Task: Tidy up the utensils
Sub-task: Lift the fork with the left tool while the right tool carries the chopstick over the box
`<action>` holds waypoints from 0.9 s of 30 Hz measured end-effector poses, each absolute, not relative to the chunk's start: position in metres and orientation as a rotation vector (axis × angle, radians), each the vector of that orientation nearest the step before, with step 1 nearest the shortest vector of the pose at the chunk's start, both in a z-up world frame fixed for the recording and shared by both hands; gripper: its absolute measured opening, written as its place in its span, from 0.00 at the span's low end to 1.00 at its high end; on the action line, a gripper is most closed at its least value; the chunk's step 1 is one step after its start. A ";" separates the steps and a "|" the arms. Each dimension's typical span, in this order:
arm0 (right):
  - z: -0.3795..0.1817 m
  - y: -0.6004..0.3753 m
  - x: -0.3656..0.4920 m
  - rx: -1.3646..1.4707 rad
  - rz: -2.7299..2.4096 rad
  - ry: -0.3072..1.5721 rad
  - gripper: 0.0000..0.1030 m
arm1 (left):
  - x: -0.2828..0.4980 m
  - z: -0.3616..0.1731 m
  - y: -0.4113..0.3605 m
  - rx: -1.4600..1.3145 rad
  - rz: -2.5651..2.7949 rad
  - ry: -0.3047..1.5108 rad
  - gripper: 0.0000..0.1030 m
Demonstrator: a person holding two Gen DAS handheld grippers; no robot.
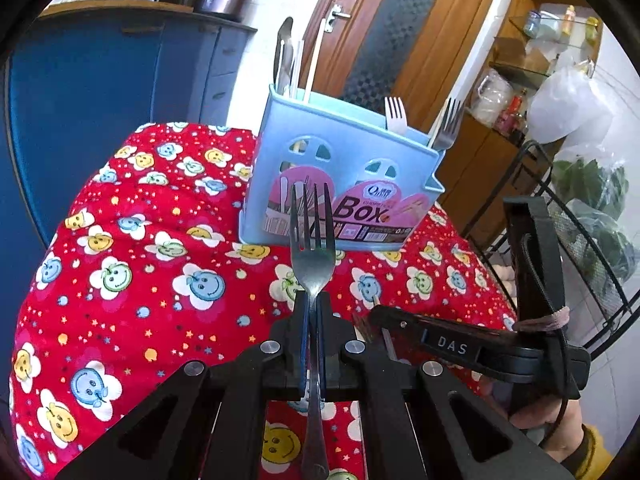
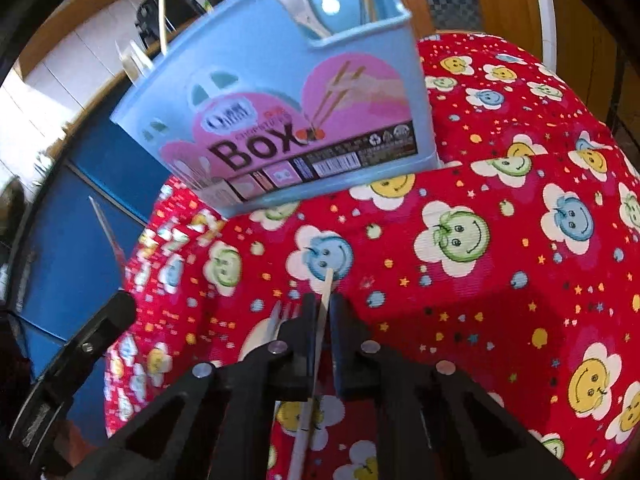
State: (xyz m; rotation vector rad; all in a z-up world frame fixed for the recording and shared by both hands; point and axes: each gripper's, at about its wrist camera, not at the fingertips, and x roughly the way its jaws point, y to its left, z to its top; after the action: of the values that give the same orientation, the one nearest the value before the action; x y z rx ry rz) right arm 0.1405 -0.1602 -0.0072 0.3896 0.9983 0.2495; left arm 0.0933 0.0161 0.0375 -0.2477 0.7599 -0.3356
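Note:
A light blue utensil box [image 1: 340, 168] with a pink "Box" label stands on the red smiley-print cloth [image 1: 140, 280]. It holds two forks [image 1: 396, 116], chopsticks and a spoon. My left gripper [image 1: 313, 300] is shut on a steel fork [image 1: 312, 236], tines up, in front of the box. The right gripper's body [image 1: 480, 348] shows at lower right. In the right wrist view my right gripper [image 2: 322, 304] is shut on a pale chopstick [image 2: 326, 284], below the box [image 2: 280, 112]. A fork [image 2: 280, 316] lies on the cloth just left of it.
A blue cabinet [image 1: 100, 100] stands behind the table on the left, a wooden door [image 1: 400, 32] behind the box. A black wire rack [image 1: 580, 240] with bags stands right of the table. The cloth [image 2: 500, 260] drops off at the edges.

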 end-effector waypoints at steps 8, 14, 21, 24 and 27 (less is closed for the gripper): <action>0.036 -0.173 0.107 0.381 0.272 0.825 0.06 | 0.084 0.055 0.018 -0.258 -0.331 0.693 0.03; 0.062 -0.182 0.082 0.349 0.268 0.715 0.06 | 0.078 0.071 0.014 -0.253 -0.341 0.641 0.03; 0.093 -0.187 0.074 0.323 0.251 0.603 0.06 | 0.073 0.088 0.009 -0.248 -0.347 0.594 0.03; 0.100 -0.189 0.073 0.321 0.247 0.575 0.06 | 0.074 0.095 0.008 -0.249 -0.348 0.578 0.03; 0.108 -0.193 0.074 0.313 0.239 0.550 0.06 | 0.075 0.102 0.006 -0.247 -0.347 0.563 0.03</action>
State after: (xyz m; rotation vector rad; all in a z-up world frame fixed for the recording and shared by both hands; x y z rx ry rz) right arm 0.0739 -0.1929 0.1081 0.3128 0.5504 0.2390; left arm 0.0755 0.0064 0.1020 -0.2469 0.5632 -0.3473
